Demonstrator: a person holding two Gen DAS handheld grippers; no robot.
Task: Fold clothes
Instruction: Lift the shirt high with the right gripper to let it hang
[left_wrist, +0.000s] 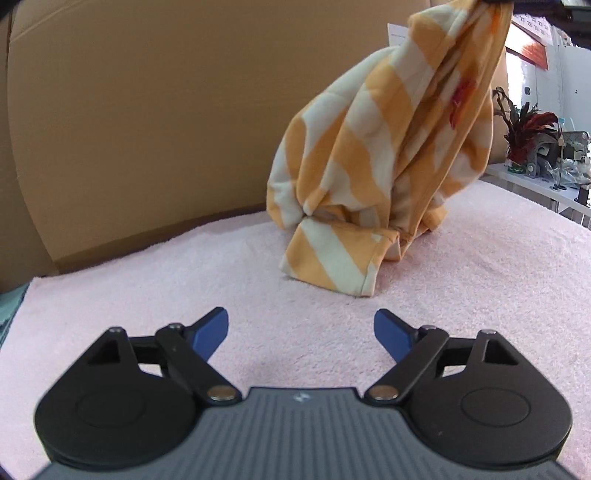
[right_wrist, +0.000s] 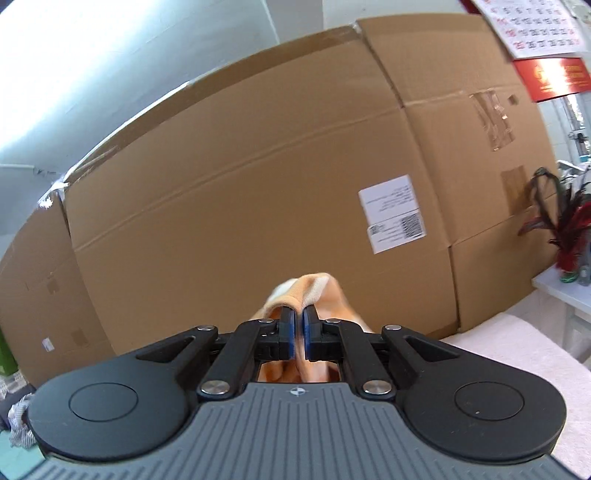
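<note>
An orange and white striped garment (left_wrist: 384, 155) hangs bunched from the top right of the left wrist view, its lower end and one sleeve resting on the pink towel (left_wrist: 184, 280). My right gripper (right_wrist: 299, 325) is shut on a fold of the garment (right_wrist: 314, 288) and holds it up. The right gripper's tip (left_wrist: 491, 3) just shows at the top of the left wrist view. My left gripper (left_wrist: 301, 332) is open and empty, low over the towel, a short way in front of the sleeve.
Large cardboard boxes (right_wrist: 258, 177) stand along the back of the towel-covered surface. A potted plant with red leaves (left_wrist: 524, 129) stands on a white table (left_wrist: 535, 184) to the right. The towel's left edge (left_wrist: 22, 306) is close to my left gripper.
</note>
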